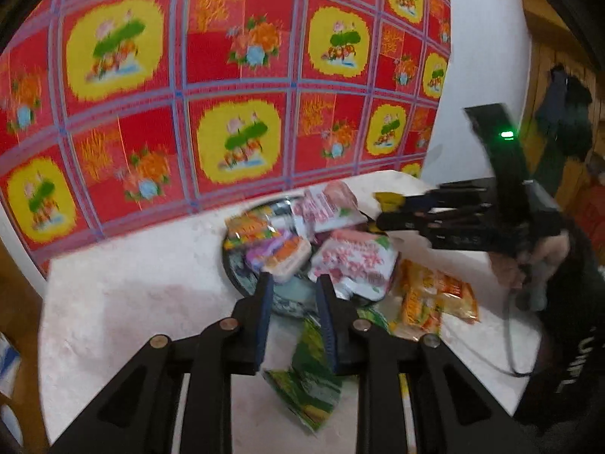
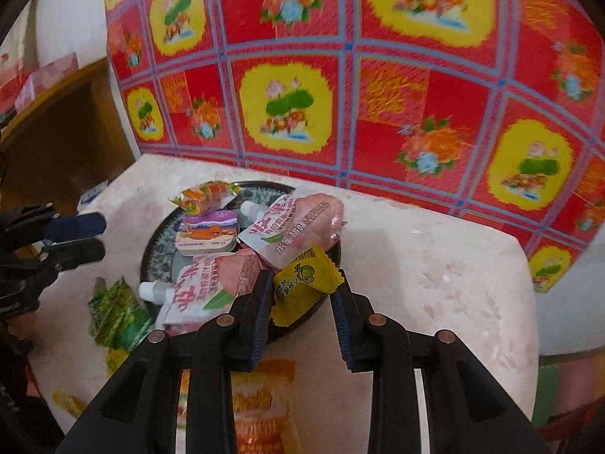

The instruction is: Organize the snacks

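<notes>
A dark round plate (image 1: pixel 242 282) (image 2: pixel 153 255) on the pale table holds several snack packs: pink pouches (image 1: pixel 355 261) (image 2: pixel 302 223), a small tub (image 2: pixel 208 234) and an orange pack (image 1: pixel 247 227). My left gripper (image 1: pixel 293 283) is open and empty above the plate's near rim; a green pack (image 1: pixel 308 382) lies on the table under it. My right gripper (image 2: pixel 304 278) is open over the plate's near edge, with a yellow candy pack (image 2: pixel 302 283) between its fingers, resting on the plate. In the left wrist view the right gripper (image 1: pixel 382 208) shows the yellow pack at its tips.
An orange noodle pack (image 1: pixel 435 299) (image 2: pixel 261 405) lies on the table beside the plate. The green pack shows in the right wrist view (image 2: pixel 117 314). A red patterned cloth (image 1: pixel 227 75) hangs behind the table. Wooden furniture (image 2: pixel 64 121) stands at the left.
</notes>
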`<state>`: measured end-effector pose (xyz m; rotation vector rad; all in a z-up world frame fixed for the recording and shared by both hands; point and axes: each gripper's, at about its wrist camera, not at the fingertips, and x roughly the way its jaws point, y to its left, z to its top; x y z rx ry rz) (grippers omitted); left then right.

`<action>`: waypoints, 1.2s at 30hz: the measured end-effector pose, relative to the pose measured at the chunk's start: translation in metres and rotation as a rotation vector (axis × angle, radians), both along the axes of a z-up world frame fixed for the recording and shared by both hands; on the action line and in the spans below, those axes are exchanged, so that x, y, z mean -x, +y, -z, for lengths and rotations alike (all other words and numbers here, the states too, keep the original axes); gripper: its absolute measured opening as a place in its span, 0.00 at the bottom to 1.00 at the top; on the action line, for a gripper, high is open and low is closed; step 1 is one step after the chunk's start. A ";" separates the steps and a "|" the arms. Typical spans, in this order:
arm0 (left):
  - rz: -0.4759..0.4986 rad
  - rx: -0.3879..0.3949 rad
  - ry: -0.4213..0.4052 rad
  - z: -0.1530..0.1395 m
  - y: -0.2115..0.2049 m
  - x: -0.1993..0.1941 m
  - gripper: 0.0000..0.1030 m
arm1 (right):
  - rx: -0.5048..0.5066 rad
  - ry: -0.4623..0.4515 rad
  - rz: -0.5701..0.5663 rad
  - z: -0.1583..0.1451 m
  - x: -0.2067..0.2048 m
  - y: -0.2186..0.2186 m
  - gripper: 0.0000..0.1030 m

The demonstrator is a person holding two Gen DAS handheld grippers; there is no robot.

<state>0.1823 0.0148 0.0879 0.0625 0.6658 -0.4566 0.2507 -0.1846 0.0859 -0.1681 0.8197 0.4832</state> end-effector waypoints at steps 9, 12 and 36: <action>0.265 -0.032 0.000 0.015 -0.019 0.094 0.48 | -0.007 0.035 -0.051 0.017 -0.018 0.013 0.31; 0.287 -0.053 0.038 0.033 -0.026 0.101 0.48 | -0.006 0.025 -0.062 0.015 -0.017 0.013 0.31; 0.123 0.030 0.084 0.007 -0.026 0.076 0.01 | -0.140 0.029 0.083 0.004 -0.027 -0.033 0.54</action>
